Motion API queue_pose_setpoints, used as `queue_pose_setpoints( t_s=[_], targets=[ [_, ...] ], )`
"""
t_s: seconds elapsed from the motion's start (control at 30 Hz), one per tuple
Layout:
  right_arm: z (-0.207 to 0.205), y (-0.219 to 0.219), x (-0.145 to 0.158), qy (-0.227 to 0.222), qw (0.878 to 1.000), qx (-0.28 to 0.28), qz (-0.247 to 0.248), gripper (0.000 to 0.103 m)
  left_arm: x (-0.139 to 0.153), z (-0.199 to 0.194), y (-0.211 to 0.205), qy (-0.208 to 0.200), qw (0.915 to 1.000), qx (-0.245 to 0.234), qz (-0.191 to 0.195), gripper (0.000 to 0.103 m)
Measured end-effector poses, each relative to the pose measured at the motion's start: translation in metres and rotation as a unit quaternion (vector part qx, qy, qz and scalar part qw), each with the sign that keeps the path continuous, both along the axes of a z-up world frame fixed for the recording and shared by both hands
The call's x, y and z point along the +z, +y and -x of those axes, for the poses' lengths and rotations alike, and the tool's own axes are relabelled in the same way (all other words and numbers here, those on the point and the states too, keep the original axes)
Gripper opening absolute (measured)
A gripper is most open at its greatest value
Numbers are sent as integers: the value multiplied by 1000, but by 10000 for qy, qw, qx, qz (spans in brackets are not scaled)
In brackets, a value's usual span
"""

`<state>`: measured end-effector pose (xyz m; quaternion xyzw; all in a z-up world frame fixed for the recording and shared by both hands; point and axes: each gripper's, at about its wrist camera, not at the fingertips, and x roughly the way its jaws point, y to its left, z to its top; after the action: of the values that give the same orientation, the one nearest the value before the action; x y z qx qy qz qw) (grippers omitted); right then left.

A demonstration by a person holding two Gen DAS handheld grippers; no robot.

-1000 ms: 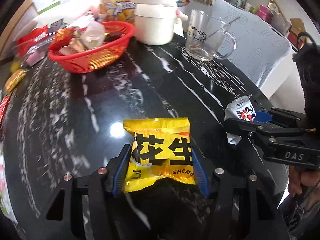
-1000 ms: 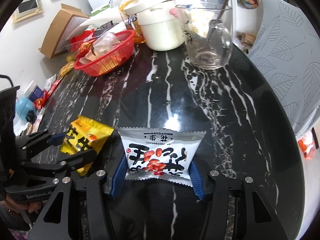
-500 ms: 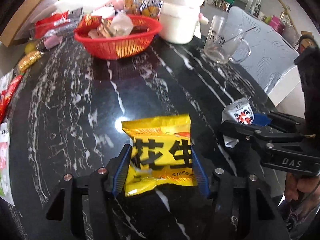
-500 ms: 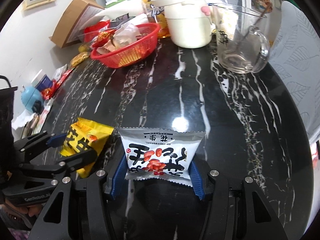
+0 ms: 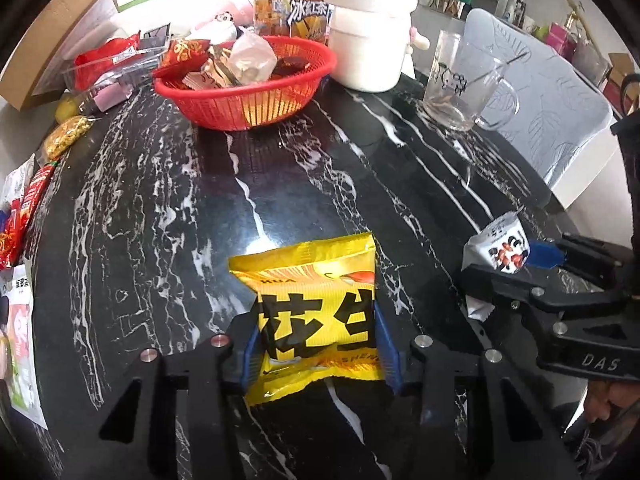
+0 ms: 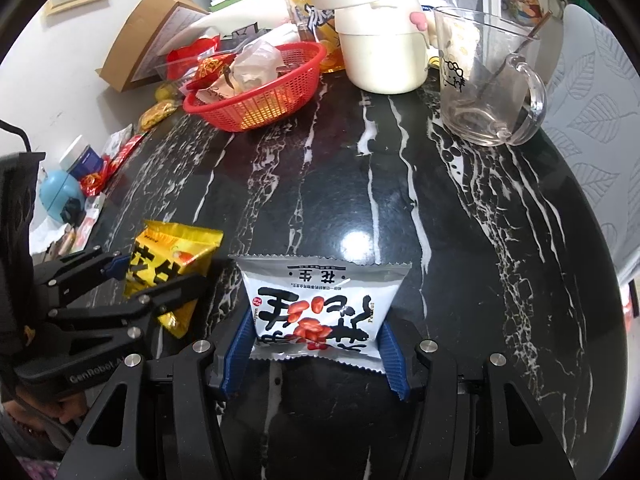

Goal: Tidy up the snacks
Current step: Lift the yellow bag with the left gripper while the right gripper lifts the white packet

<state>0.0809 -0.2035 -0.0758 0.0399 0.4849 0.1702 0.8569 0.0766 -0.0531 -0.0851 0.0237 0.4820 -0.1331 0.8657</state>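
A yellow snack packet (image 5: 316,312) with black characters sits between the blue pads of my left gripper (image 5: 316,354), whose jaws are closing and squeezing its sides. A white peanut packet (image 6: 320,304) is pinched between the pads of my right gripper (image 6: 316,356). Both packets hang just above the black marble table (image 5: 160,200). The two grippers are side by side: the right gripper (image 5: 520,268) shows at the right of the left wrist view, the left gripper (image 6: 132,276) at the left of the right wrist view. A red basket (image 5: 248,96) holding several snacks stands at the far side.
Behind the basket stand a white lidded pot (image 5: 368,44) and a drink bottle (image 5: 292,8). A glass mug (image 5: 460,80) is at the far right, near a white chair (image 5: 552,120). Loose packets (image 5: 24,216) and a cardboard box (image 5: 52,36) line the table's left edge.
The left jaws have narrowed on the yellow packet, which now bulges more. Both views have shifted, so the red basket sits nearer the middle. The white packet stays gripped.
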Motion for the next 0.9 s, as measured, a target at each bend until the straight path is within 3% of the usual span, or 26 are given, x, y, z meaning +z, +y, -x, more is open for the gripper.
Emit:
queue_pose_setpoints(
  t_s=[0.47,0.9],
  targets=[
    [-5,11,19,-193,9993,205,-236,56,36,4,7,-443,9987,-88,234,46],
    [-31,19,65,-667,9965,359,-347,56,82,-17,16,-1092,9930,-98,430,46]
  ],
)
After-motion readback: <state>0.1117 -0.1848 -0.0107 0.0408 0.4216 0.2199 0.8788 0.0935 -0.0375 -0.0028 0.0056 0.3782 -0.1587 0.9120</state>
